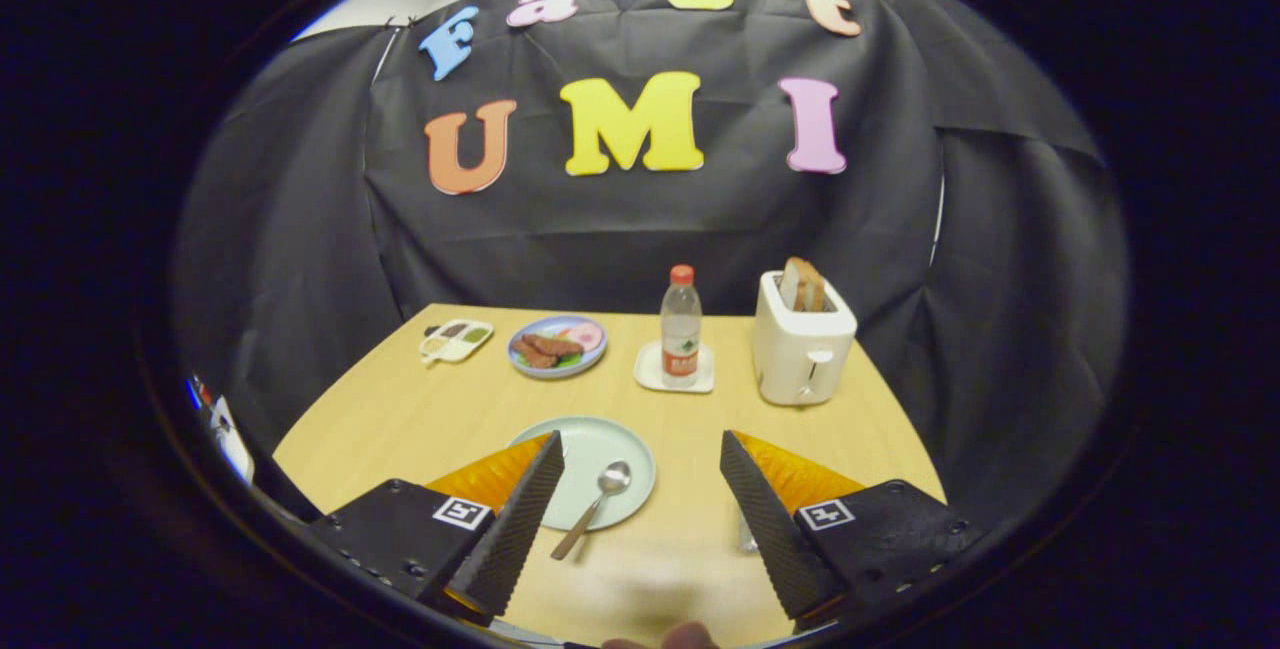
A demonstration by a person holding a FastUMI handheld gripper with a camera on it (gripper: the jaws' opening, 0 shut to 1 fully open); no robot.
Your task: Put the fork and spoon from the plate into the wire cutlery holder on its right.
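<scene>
A pale green plate lies on the wooden table, just ahead of my left finger, which covers its near left part. A metal spoon rests on the plate, bowl up on it and handle sticking out over the near rim, between my fingers and closer to the left one. My gripper hangs open above the table, holding nothing. A small greyish thing peeks out against the inner side of my right finger; it is too hidden to identify.
Along the far side of the table stand a white toaster with bread in it, a water bottle on a white coaster, a blue plate of food and a small divided dish. A fingertip shows at the very near edge.
</scene>
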